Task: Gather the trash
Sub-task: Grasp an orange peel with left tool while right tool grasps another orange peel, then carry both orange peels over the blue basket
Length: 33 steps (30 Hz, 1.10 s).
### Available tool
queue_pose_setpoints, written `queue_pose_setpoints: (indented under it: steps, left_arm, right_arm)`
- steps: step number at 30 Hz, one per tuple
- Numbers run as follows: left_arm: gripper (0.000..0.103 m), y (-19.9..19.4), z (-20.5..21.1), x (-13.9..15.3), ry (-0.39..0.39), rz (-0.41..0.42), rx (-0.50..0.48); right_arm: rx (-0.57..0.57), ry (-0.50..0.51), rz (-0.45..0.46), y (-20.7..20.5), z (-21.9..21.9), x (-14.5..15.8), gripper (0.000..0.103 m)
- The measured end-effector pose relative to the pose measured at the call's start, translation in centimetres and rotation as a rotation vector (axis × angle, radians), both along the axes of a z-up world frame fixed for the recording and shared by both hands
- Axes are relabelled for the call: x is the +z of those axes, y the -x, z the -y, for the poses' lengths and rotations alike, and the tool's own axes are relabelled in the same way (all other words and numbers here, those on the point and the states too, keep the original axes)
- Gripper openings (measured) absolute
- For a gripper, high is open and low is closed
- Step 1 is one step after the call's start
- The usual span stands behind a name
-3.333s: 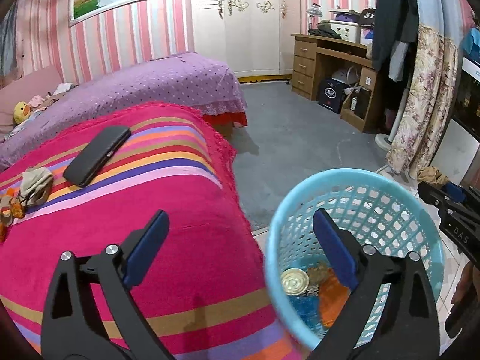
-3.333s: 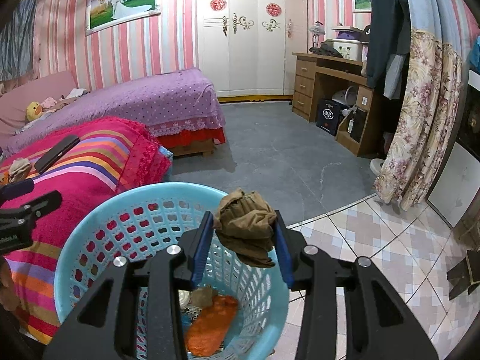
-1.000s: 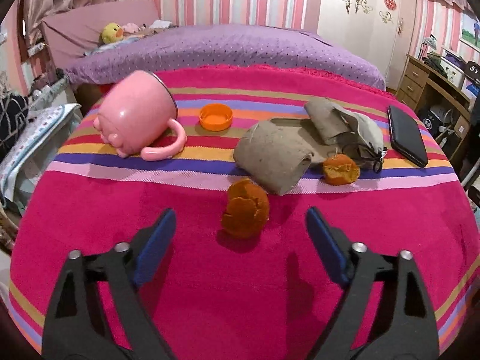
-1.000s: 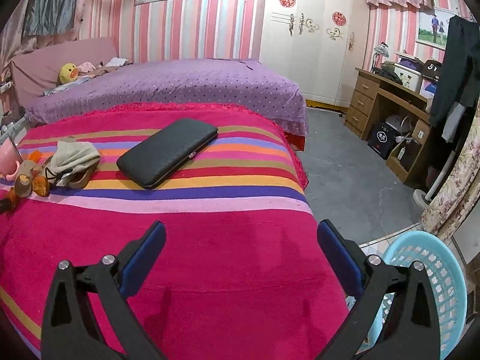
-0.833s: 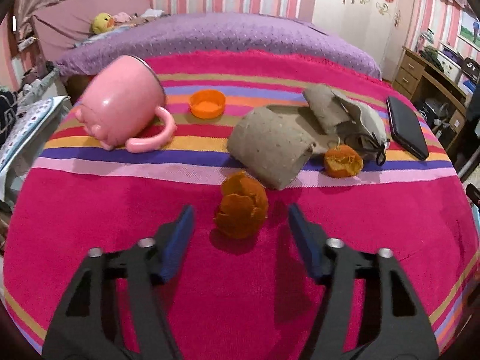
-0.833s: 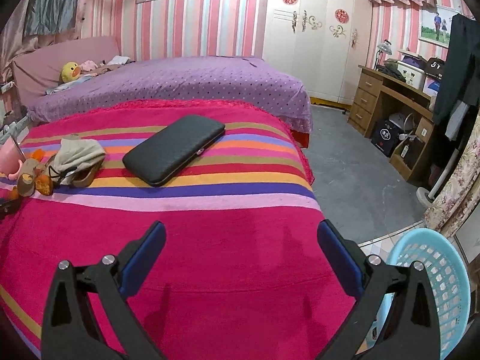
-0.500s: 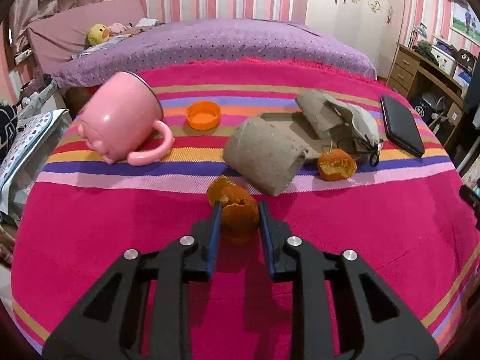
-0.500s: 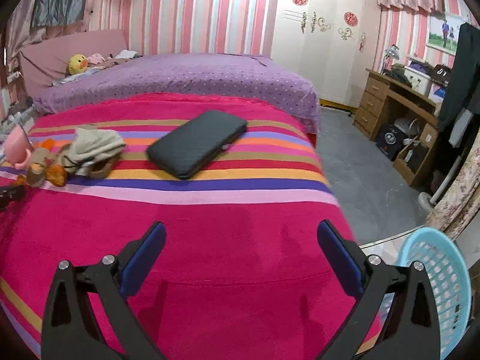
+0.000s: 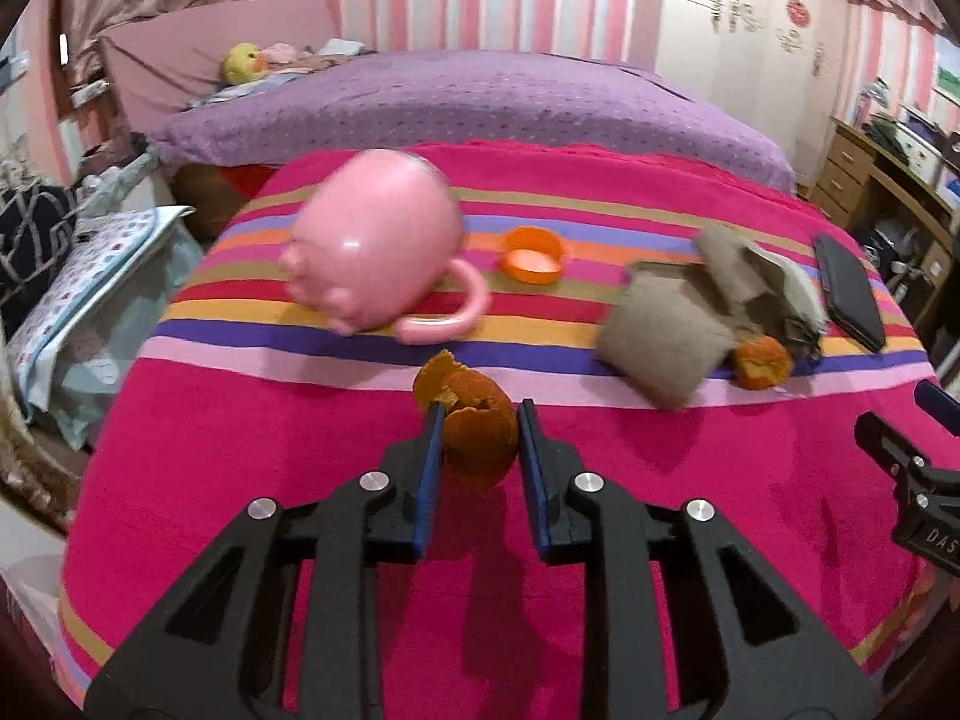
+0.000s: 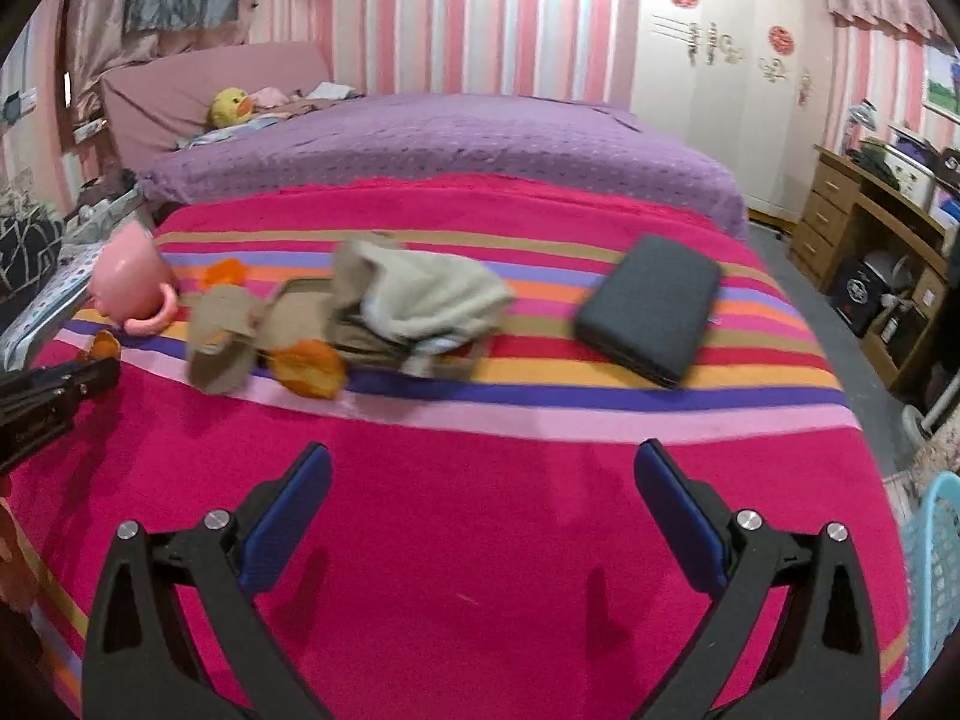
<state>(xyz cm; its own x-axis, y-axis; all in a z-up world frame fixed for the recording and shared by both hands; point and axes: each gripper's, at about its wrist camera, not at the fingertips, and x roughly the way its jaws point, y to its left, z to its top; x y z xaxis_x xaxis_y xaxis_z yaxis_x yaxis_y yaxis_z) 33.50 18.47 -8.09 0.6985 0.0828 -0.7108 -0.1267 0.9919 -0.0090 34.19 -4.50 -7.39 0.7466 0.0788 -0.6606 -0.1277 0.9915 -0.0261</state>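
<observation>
My left gripper (image 9: 479,420) is shut on a piece of orange peel (image 9: 474,420), held just above the pink striped blanket (image 9: 240,450). A second orange peel (image 9: 762,363) lies to the right, beside crumpled tan cloth (image 9: 666,330); the right wrist view shows this peel (image 10: 309,366) under the cloth (image 10: 414,294). An orange cap (image 9: 533,247) sits behind. My right gripper (image 10: 480,474) is open with nothing between its fingers, over bare blanket in front of the cloth. The blue basket (image 10: 936,564) shows at the right edge.
A pink mug (image 9: 375,258) lies on its side on the blanket at the left. A black case (image 10: 651,309) rests at the right of the blanket. Behind is a purple bed (image 10: 450,144); a wooden desk (image 10: 870,222) stands at the right.
My left gripper closed on the orange peel and lifted it slightly off the blanket. My right gripper swung left across the bed, from near the basket toward the cloth pile, staying open.
</observation>
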Motion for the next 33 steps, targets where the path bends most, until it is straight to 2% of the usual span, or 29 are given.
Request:
queue_pose_setpoints:
  steps: [2,7,11,18,19,20,21,28,33]
  left_arm:
    - [0.023,0.1,-0.6,0.2,-0.021,0.008,0.011]
    - [0.023,0.5,-1.9,0.3,-0.013,0.019,0.027]
    - [0.023,0.7,-2.8,0.3,0.004,0.021,0.052]
    - [0.023,0.8,-2.8,0.5,0.02,0.023,0.075]
    - [0.023,0.7,-2.7,0.5,0.018,0.02,0.079]
    - [0.023,0.6,-2.7,0.5,0.016,0.017,0.081]
    - [0.023,0.7,-2.5,0.6,0.016,0.02,0.08]
    - [0.023,1.6,-1.4,1.5,-0.008,0.051,0.077]
    - [0.023,2.2,0.3,2.2,-0.028,0.071,0.067]
  right_arm:
    - [0.018,-0.001,-0.016,-0.7,-1.6,-0.2,0.098]
    - [0.054,-0.009,-0.063,-2.3,-4.5,-0.7,0.097]
    - [0.081,0.015,-0.09,-3.6,-6.1,-1.4,0.07]
    - [0.103,-0.019,-0.126,-5.6,-6.8,-2.1,0.06]
    - [0.111,-0.025,-0.129,-5.6,-6.8,-2.1,0.054]
    - [0.122,-0.038,-0.128,-5.5,-6.8,-2.1,0.043]
    - [0.132,-0.05,-0.125,-5.4,-6.7,-2.1,0.038]
    - [0.183,-0.059,-0.067,-3.0,-5.2,-1.0,0.035]
    - [0.183,-0.068,-0.026,-0.5,-2.3,0.0,0.035]
